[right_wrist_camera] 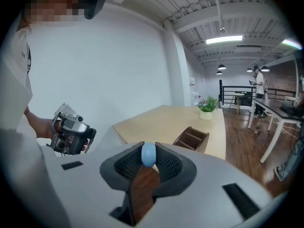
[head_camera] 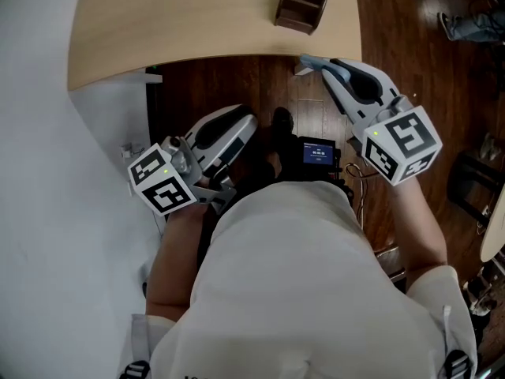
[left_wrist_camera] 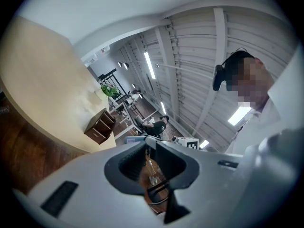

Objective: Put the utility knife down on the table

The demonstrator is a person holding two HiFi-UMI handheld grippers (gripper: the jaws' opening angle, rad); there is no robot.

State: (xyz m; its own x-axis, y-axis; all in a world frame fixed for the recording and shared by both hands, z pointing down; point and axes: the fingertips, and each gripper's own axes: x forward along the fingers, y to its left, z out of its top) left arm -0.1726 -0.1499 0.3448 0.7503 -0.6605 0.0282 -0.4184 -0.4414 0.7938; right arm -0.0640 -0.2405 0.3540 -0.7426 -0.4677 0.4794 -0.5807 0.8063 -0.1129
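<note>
The light blue utility knife (head_camera: 308,61) (right_wrist_camera: 148,154) is pinched at the tips of my right gripper (head_camera: 319,64) (right_wrist_camera: 148,151), which is shut on it. In the head view it hangs right at the near edge of the light wooden table (head_camera: 197,22). My left gripper (head_camera: 249,121) (left_wrist_camera: 150,148) is low at the left, in front of the person's body and short of the table. Its jaws stand a narrow gap apart with nothing between them. In the right gripper view the table (right_wrist_camera: 175,122) stretches ahead of the knife.
A brown wooden desk organizer (head_camera: 304,2) (right_wrist_camera: 191,139) stands on the table beyond the knife. A small potted plant (right_wrist_camera: 206,110) sits at the table's far end. Dark wooden floor (head_camera: 237,85) lies below the table edge, and a black device with a screen (head_camera: 319,153) is at the person's waist.
</note>
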